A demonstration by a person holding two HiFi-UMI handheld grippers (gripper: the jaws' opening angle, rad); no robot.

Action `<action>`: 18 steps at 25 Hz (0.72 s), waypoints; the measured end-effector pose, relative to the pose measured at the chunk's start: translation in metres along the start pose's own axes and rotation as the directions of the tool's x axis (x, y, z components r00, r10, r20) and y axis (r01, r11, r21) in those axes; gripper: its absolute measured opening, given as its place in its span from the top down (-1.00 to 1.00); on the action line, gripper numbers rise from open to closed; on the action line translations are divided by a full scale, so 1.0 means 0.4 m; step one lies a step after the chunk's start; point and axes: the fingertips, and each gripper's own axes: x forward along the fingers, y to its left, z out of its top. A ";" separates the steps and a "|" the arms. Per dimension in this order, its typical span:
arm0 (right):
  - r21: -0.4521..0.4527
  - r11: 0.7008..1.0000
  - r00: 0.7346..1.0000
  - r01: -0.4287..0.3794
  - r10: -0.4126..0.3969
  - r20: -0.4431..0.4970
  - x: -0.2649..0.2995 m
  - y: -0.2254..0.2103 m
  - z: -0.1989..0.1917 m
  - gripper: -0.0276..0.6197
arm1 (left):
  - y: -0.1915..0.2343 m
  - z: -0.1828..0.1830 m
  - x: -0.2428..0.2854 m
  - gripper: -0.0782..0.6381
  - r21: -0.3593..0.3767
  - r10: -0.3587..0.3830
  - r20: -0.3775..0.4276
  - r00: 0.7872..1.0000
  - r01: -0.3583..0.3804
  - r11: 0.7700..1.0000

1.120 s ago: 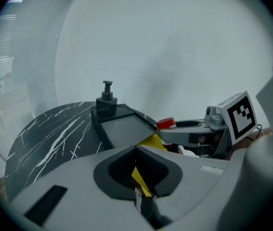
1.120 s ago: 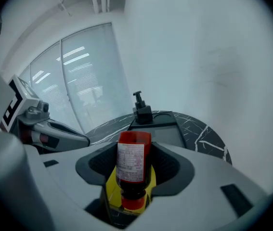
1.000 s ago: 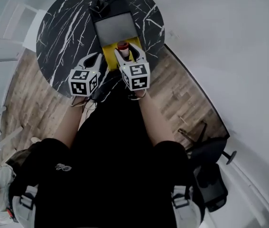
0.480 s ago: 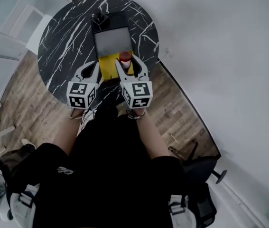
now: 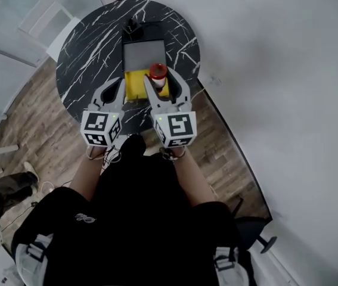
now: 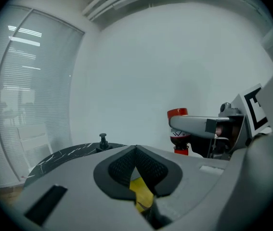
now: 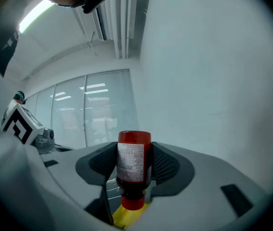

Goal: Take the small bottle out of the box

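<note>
My right gripper (image 5: pixel 160 80) (image 7: pixel 134 163) is shut on a small bottle (image 5: pixel 158 72) (image 7: pixel 133 167) with a red cap and a white printed label, held upright above the box. The box (image 5: pixel 143 55) lies open on the round black marble table (image 5: pixel 91 46), with a grey inside and a yellow flap (image 5: pixel 134 87) at its near end. The left gripper (image 5: pixel 120 83) (image 6: pixel 136 150) hangs shut just left of the flap, its pads meeting; yellow shows through the gap beneath them. From the left gripper view the bottle (image 6: pixel 179 136) stands to the right in the right gripper (image 6: pixel 208 126).
A small black object (image 5: pixel 132 25) (image 6: pixel 103 138) sits at the far end of the box. A white chair (image 5: pixel 43 19) stands left of the table on the wood floor. A white wall runs along the right side.
The right gripper has lifted the bottle up and out of the box, toward the camera. The left gripper has risen a little beside it.
</note>
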 end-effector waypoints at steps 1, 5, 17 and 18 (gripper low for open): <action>0.002 1.000 1.000 -0.009 0.009 0.017 -0.009 0.004 0.020 0.27 | -0.007 0.017 -0.012 0.79 0.006 0.011 0.017 1.000 -0.011 1.000; -0.010 1.000 0.995 -0.028 0.029 0.092 -0.043 0.012 0.103 0.27 | -0.028 0.088 -0.052 0.79 0.028 0.048 0.087 0.995 -0.051 0.998; -0.108 0.994 0.985 0.017 0.002 0.170 -0.111 0.014 0.229 0.27 | -0.022 0.186 -0.132 0.79 0.042 0.096 0.188 0.977 -0.106 0.993; -0.108 0.994 0.986 0.020 -0.001 0.168 -0.112 0.012 0.232 0.27 | -0.020 0.190 -0.137 0.79 0.039 0.099 0.193 0.976 -0.108 0.993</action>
